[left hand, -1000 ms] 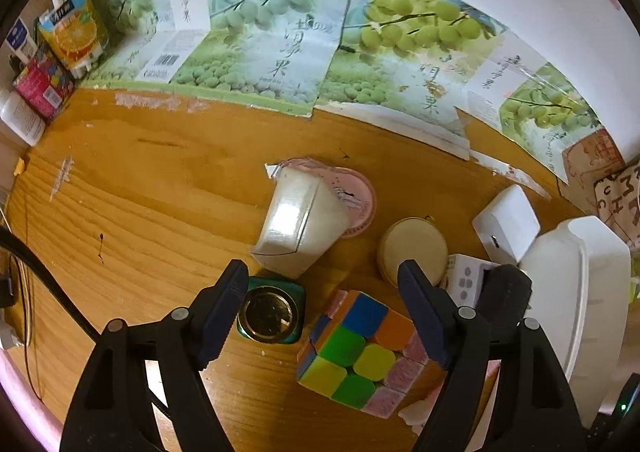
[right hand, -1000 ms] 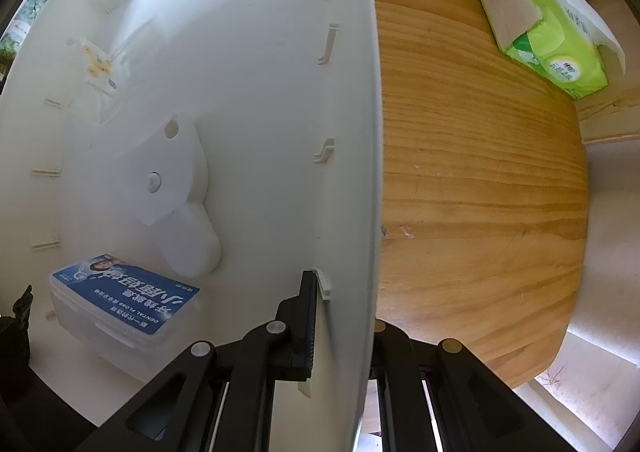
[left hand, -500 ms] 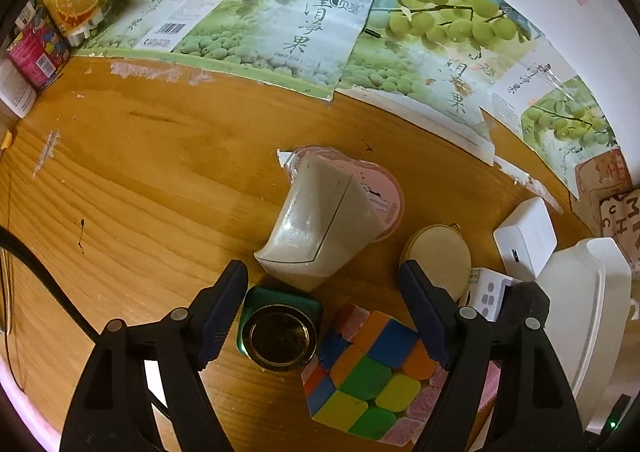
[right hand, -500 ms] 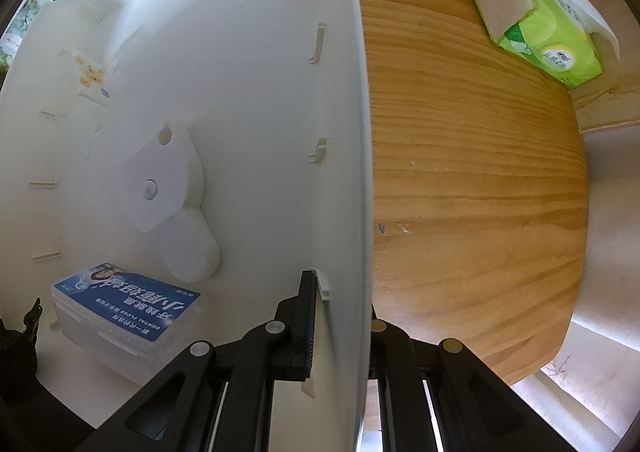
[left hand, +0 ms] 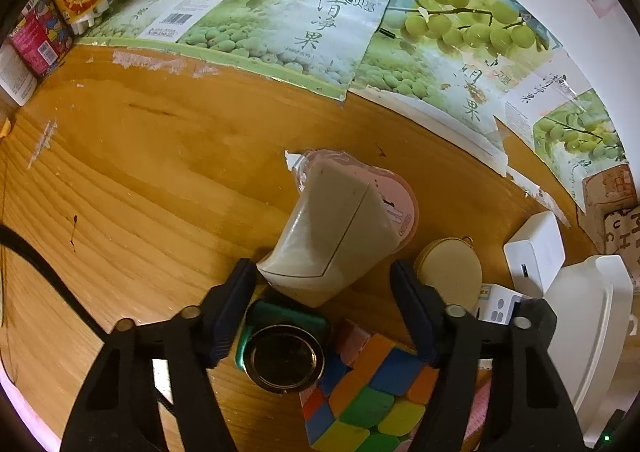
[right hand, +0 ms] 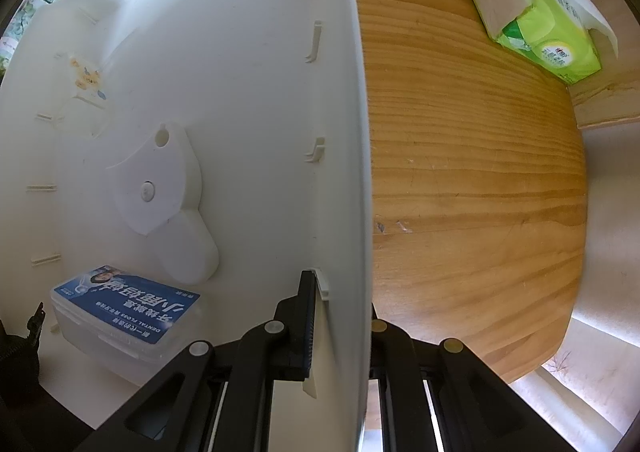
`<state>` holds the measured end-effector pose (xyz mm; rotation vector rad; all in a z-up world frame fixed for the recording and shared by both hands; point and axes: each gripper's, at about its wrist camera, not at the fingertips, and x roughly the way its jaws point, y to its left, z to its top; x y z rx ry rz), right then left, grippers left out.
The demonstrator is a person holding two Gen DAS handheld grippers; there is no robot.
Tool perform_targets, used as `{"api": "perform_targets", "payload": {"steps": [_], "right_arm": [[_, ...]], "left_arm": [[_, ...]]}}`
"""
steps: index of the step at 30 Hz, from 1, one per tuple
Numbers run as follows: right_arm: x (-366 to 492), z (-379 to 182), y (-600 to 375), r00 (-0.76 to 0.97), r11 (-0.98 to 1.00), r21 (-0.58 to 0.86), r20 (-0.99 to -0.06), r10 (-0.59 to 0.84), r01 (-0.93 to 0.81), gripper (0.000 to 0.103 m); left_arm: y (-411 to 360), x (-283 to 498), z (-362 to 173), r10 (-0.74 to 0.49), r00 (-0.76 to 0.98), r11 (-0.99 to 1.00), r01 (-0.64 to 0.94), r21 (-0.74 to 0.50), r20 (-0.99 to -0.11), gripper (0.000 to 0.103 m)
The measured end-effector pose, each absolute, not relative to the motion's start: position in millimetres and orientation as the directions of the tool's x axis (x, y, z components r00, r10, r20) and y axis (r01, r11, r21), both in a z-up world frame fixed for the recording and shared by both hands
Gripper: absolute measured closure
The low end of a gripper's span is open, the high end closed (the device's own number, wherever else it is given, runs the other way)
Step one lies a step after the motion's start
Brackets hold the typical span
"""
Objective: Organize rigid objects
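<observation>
With the right tool [right hand: 340, 316] clenched on the white plastic bin's wall [right hand: 352, 132], the left tool [left hand: 322, 284] is closing, untouched, around the beige wedge-shaped box [left hand: 336, 236] at frame centre on the wooden surface [left hand: 140, 192]; centring is advised to spare the multicoloured puzzle cube [left hand: 372, 392] below.

Grainy wooden table [left hand: 168, 188], glossy plastic bin [right hand: 240, 52]

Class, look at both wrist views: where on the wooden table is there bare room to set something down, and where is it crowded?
Bare wood lies left of the beige cup, up to the fruit posters. More lies between the white bin and the tissue pack. Crowded: cup, green tin, puzzle cube and round case cluster.
</observation>
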<state>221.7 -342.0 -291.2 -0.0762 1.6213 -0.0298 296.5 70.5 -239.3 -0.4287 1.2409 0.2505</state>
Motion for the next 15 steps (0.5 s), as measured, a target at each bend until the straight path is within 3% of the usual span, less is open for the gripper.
{"api": "perform_targets", "payload": {"steps": [7, 15], "right_arm": [[221.7, -291.3, -342.1, -0.049, 0.997, -0.066, -0.996, -0.068, -0.033, 0.092], [222.6, -292.4, -340.1, -0.047, 0.997, -0.066, -0.997, -0.068, -0.034, 0.092]], "left_arm": [[77.5, 295.9, -239.9, -0.04, 0.318, 0.879, -0.44, -0.185, -0.947, 0.055], [98.5, 278.5, -238.8, -0.076, 0.346, 0.853, -0.462, -0.241, -0.935, 0.06]]}}
